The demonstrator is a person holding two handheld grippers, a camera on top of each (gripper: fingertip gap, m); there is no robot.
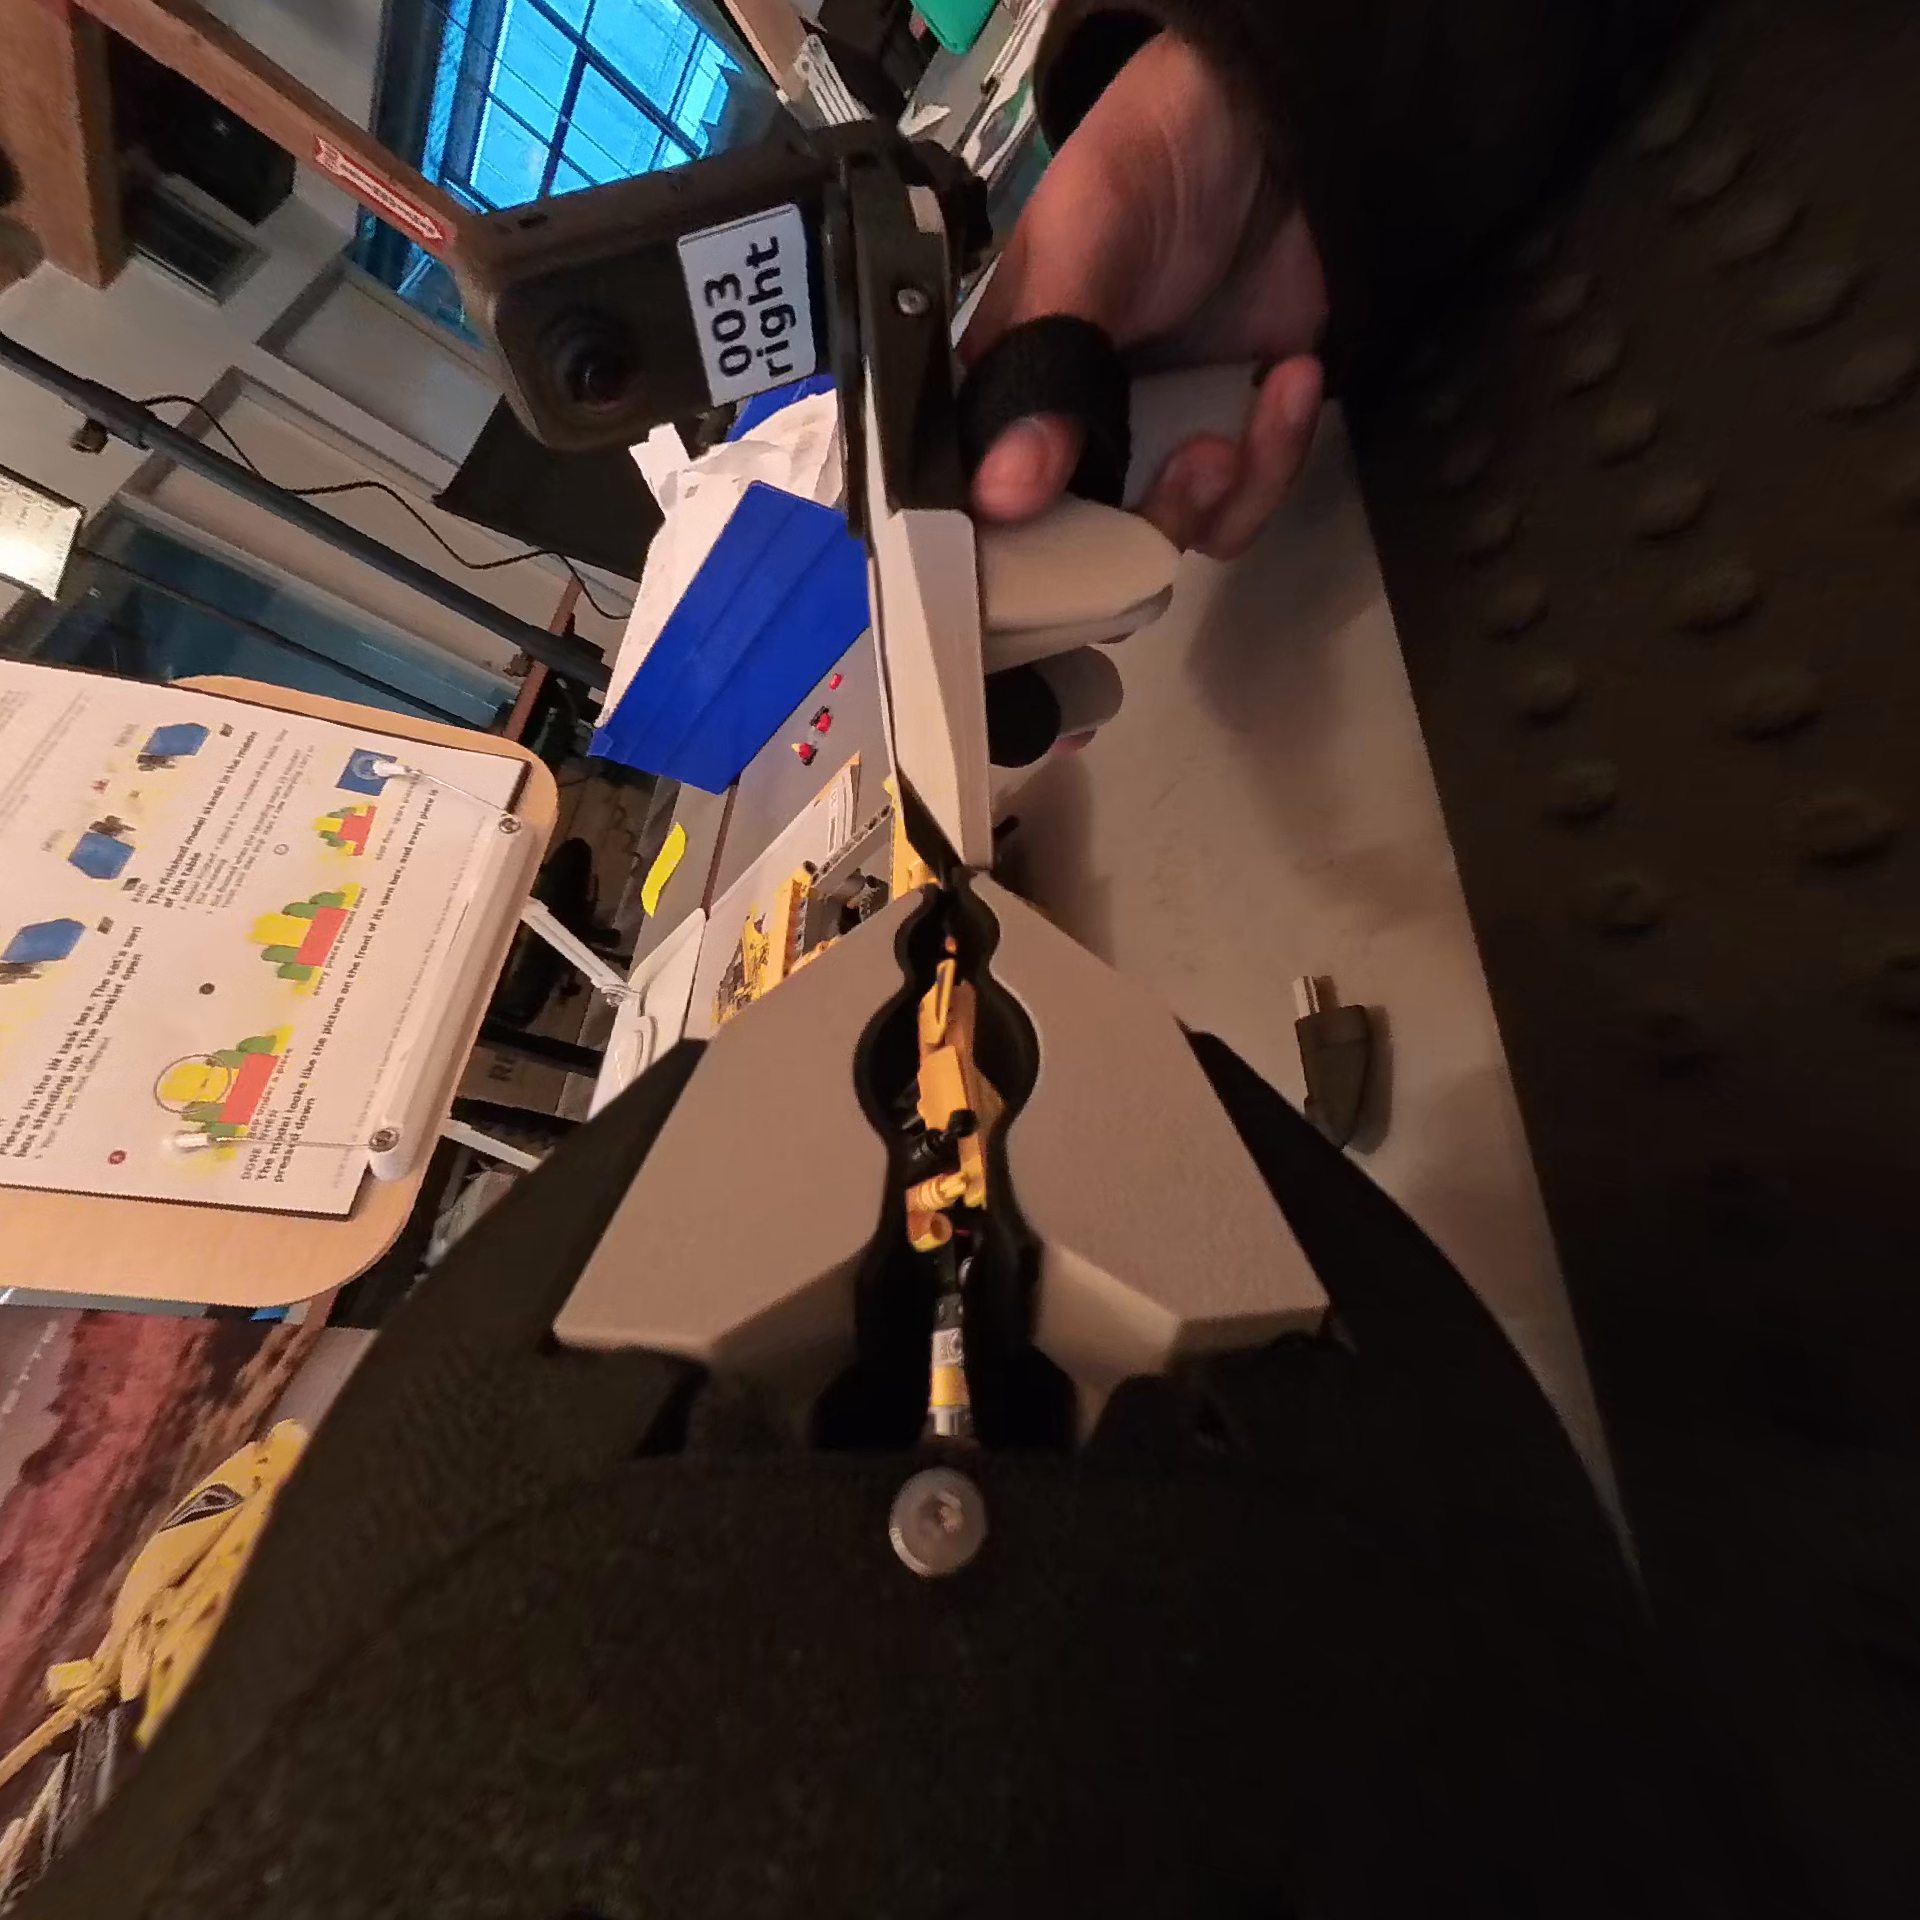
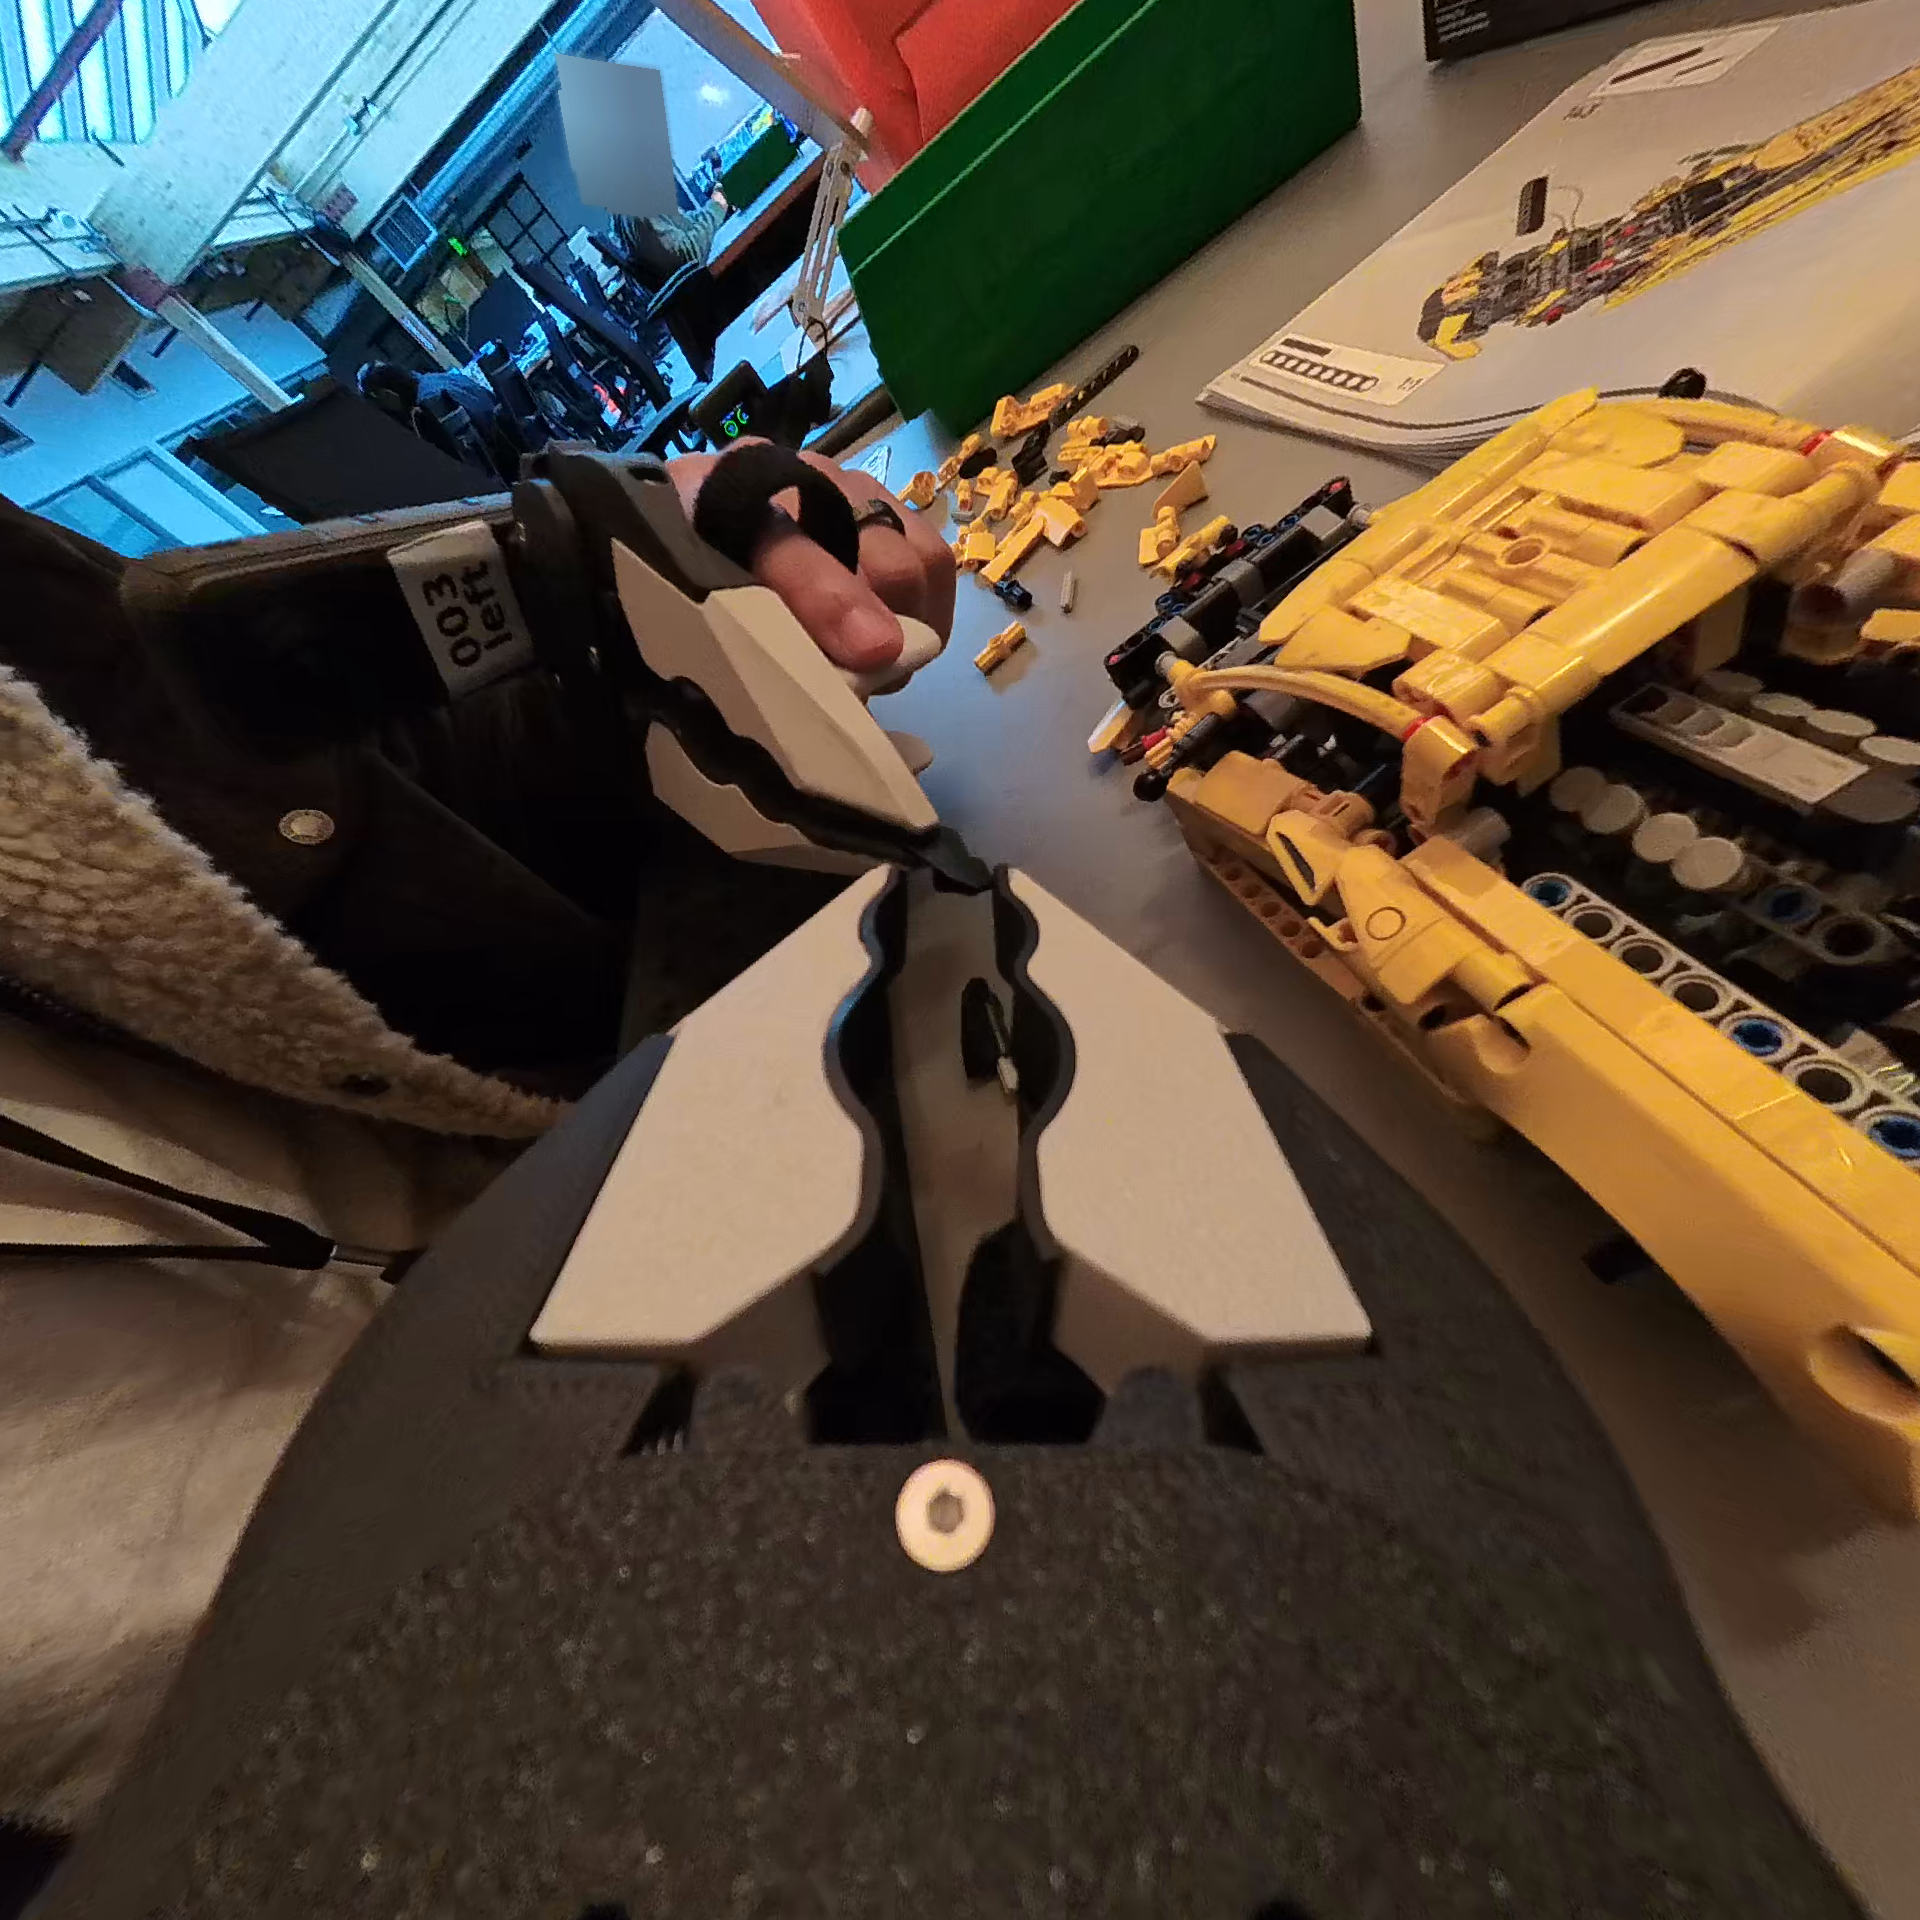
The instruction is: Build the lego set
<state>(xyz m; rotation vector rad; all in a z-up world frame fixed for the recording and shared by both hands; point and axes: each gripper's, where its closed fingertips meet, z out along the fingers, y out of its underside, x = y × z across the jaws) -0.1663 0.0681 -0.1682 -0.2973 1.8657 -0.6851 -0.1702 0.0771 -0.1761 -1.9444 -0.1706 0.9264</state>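
The two tongs meet tip to tip above the desk (image 2: 997, 727), and what passes between them is a small black piece (image 2: 961, 868), too small and dark to name more closely. In the right wrist view the left tongs (image 2: 951, 857) come in from the upper left, their grey fingers closed to a point on that black piece, while the right tongs (image 2: 945, 883) stand with a narrow gap between the tips, the piece sitting right at the mouth of the gap; whether they already press on it cannot be told. In the left wrist view the right tongs (image 1: 951, 868) come down from above to the tip of the left tongs (image 1: 951, 894), which look pressed together. The piece therefore lies straight ahead of both, and its long axis seems to run along the left fingers, slanting across the right ones. The big yellow lego vehicle (image 2: 1558, 790) lies to the right of the right tongs and nearer them, so I judge the right hand better placed to carry the piece over. Loose yellow parts (image 2: 1070, 488) lie scattered farther off beside a green box (image 2: 1091, 208), and an instruction booklet (image 2: 1558, 239) lies beyond the model. A small dark pin (image 2: 987, 1029) rests on the desk, seen between the right fingers.
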